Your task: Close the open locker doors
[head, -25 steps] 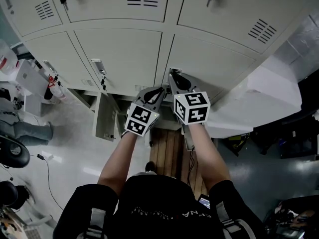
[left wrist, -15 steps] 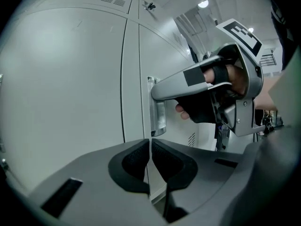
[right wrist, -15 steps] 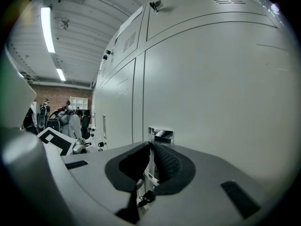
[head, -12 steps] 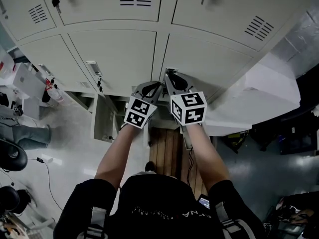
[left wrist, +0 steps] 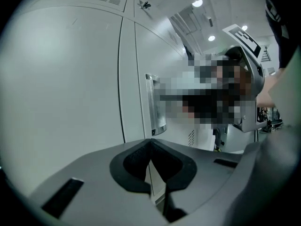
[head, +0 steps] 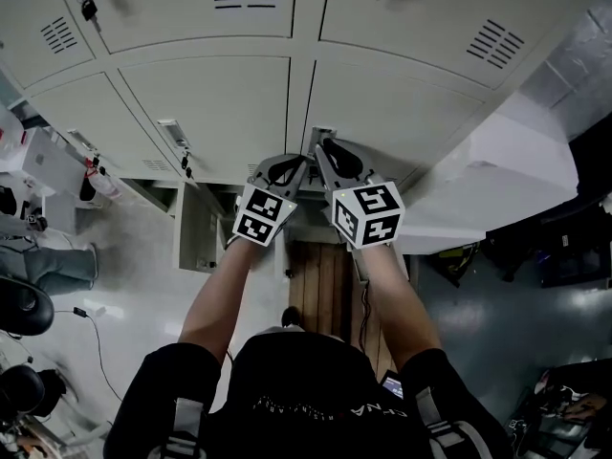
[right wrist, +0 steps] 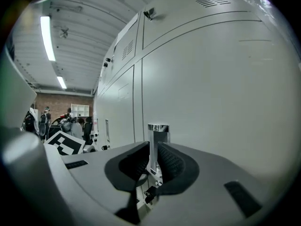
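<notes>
The grey lockers [head: 229, 94] fill the top of the head view. My right gripper [head: 325, 149] is at the chrome handle [head: 318, 134] on the left edge of the lower right door [head: 402, 113]. In the right gripper view the handle [right wrist: 157, 142] stands upright between the pads, and the right gripper [right wrist: 153, 149] is shut on it. That door looks flush with its neighbours. My left gripper [head: 285, 168] hovers just left of it, jaws shut and empty [left wrist: 151, 145], pointing at the same handle [left wrist: 155, 105]. Lower left, one door [head: 198, 228] stands swung out.
Keys hang from locks on the upper doors [head: 88, 8] and beside another handle [head: 175, 134]. A wooden pallet [head: 330, 275] lies on the floor under my arms. White wrapped material [head: 497, 180] sits to the right. People and equipment are far off [right wrist: 47, 119].
Both grippers keep their places at the handle. The head view has drifted slightly, so the lockers sit a little lower and further left in the picture.
</notes>
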Tool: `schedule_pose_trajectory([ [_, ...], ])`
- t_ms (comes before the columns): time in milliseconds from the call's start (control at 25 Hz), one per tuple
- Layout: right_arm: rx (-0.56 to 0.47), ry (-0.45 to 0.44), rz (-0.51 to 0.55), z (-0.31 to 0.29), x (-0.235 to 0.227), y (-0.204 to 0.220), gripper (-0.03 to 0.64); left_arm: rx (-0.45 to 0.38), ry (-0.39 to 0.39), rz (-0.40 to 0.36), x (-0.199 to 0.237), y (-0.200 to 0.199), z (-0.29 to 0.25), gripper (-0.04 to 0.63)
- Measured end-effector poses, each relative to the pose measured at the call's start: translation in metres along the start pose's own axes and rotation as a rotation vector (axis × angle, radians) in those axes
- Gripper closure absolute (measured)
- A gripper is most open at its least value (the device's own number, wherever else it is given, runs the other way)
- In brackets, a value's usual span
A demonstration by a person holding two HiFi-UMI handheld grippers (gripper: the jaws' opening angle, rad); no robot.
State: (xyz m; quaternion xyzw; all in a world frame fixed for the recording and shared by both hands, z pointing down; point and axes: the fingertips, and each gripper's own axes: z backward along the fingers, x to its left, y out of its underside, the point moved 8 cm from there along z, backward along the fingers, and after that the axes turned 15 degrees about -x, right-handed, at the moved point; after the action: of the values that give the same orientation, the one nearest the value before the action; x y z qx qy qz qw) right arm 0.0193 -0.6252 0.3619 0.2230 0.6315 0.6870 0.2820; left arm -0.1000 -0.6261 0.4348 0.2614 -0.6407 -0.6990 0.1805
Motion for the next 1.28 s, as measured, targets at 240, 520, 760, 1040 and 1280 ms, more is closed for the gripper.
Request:
schedule_pose_trajectory([
  [240,0.055,0.088,-0.213,0.025,-0.006,0.046,0.565,0.004,0.013,0.009,0.003,0.003,0.000,0.575],
  [520,0.085,0.146,-0.380,0.027,-0.005,0.081,0.515,0.016,0.037,0.010,0.003,0.005,-0.001,0.575],
  [760,0.090,0.176,-0.491,0.020,-0.009,0.091,0.515,0.035,0.043,0.024,0.007,0.007,0.002,0.575],
  [1040,0.083,0.198,-0.595,0.015,-0.007,0.098,0.515,0.032,0.051,0.021,0.007,0.007,0.001,0.575],
  [1280,0.074,0.214,-0.625,0.013,-0.007,0.099,0.531,0.035,0.049,0.017,0.006,0.007,0.001,0.575],
])
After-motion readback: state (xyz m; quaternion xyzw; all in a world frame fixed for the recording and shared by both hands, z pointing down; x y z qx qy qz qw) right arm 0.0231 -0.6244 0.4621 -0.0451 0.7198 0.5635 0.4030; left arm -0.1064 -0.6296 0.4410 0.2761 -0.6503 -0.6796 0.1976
